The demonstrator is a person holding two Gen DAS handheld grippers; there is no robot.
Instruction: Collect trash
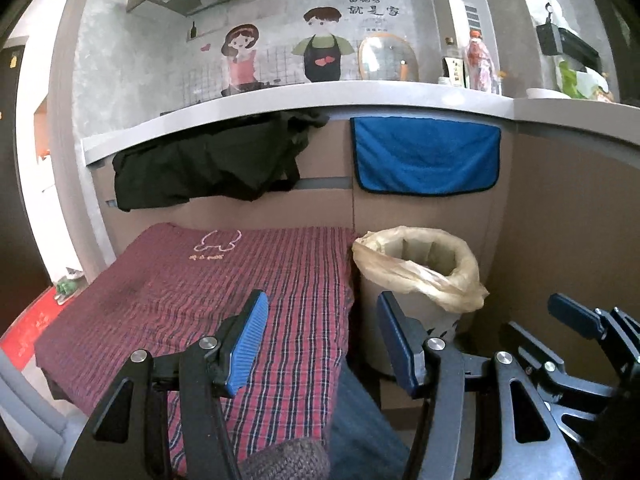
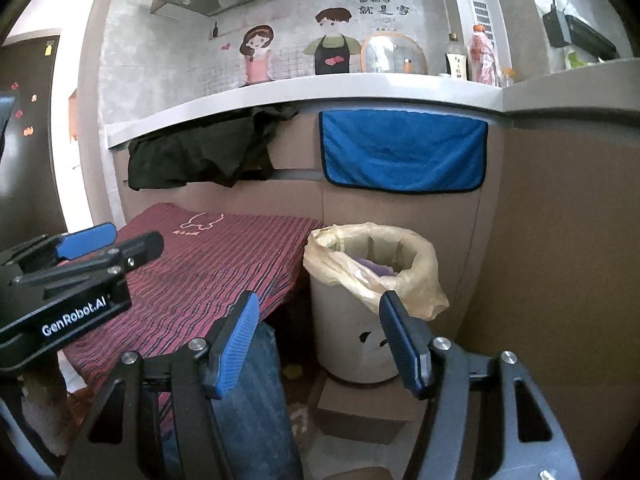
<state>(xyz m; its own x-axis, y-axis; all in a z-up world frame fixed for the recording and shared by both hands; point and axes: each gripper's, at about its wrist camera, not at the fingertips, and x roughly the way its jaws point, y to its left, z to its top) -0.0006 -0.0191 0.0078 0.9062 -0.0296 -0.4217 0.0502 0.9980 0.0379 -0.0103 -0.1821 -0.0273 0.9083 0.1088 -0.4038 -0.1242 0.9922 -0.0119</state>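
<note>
A pale trash bin [image 1: 420, 300] lined with a yellowish plastic bag stands right of a low table covered by a red plaid cloth [image 1: 192, 280]. It also shows in the right wrist view [image 2: 360, 320], with something purple [image 2: 380, 269] inside the bag. My left gripper [image 1: 324, 344] is open and empty, held over the table's near right corner. My right gripper [image 2: 320, 344] is open and empty, held in front of the bin. The right gripper also shows at the right edge of the left wrist view [image 1: 576, 320]. No loose trash shows on the cloth.
A grey counter ledge [image 1: 280, 108] runs above, with a black cloth [image 1: 208, 168] and a blue towel [image 1: 426, 156] hanging from it. Bottles [image 1: 480, 60] and a glass lid [image 1: 386, 60] stand on the ledge. A cardboard box [image 2: 360, 412] sits under the bin.
</note>
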